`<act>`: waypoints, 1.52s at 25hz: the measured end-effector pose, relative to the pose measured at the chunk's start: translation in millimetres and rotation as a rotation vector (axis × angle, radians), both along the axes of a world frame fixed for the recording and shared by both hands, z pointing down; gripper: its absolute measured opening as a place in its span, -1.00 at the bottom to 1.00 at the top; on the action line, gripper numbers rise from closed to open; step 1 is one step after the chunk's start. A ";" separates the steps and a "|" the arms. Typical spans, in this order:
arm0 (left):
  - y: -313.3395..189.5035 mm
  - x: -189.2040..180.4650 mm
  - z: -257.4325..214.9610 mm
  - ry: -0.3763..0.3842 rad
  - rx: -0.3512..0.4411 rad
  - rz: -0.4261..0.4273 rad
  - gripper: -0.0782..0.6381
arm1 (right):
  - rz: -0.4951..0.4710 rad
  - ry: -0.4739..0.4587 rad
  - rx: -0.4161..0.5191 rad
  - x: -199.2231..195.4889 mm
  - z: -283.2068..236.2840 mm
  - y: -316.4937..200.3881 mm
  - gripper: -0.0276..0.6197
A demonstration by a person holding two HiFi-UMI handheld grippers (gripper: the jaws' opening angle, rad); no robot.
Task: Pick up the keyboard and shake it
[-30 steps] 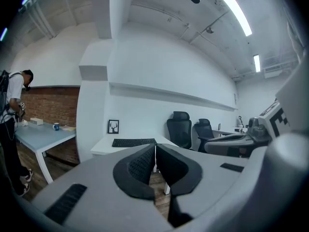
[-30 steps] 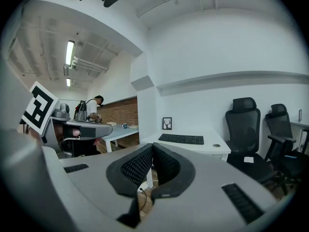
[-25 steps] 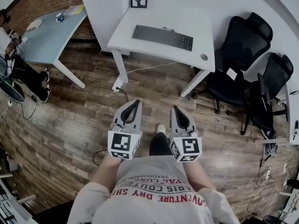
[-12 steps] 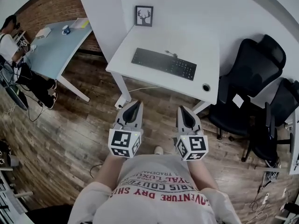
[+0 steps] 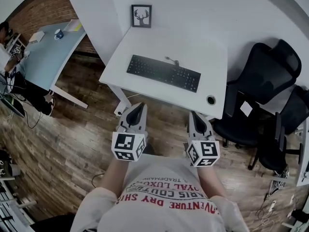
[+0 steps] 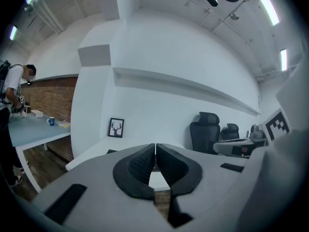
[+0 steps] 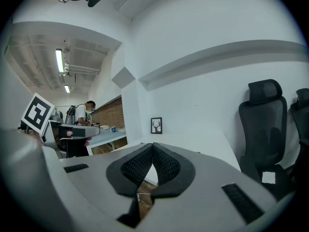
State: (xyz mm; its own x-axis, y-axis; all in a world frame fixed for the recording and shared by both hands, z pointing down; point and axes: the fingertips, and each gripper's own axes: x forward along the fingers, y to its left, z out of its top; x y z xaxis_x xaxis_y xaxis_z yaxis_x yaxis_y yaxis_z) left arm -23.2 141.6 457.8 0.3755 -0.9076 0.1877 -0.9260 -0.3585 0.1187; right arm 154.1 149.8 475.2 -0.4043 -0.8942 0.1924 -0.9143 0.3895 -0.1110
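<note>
A black keyboard lies flat across the white desk, its cable running toward the wall. My left gripper is held short of the desk's front edge, jaws shut with nothing between them. My right gripper is level with it, just below the desk's front right edge, also shut and empty. In the left gripper view the closed tips point at the desk, and a dark sliver of the keyboard shows left of them. In the right gripper view the closed tips hide the keyboard.
A framed deer picture stands at the desk's back. A round grommet sits near its front right corner. Two black office chairs stand to the right. A pale blue table with a person beside it is at the left. Cables lie on the wooden floor.
The view has closed in on the white desk: desk and keyboard are nearer and larger. Both grippers stay shut and now reach close to the desk's front edge.
</note>
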 end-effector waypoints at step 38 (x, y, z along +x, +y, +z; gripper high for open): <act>-299.8 -76.0 114.6 0.007 -0.321 0.162 -0.70 | 0.315 -0.051 -0.360 4.3 100.1 -250.7 -0.84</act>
State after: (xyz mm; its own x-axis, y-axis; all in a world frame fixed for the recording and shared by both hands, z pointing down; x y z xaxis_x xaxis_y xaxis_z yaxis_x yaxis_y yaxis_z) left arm -99.2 -158.2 572.3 0.5119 -0.7313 0.4508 -0.8589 -0.4441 0.2550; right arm 158.5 -100.9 575.3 -0.1416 -0.8549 0.4992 -0.9716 0.0235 -0.2354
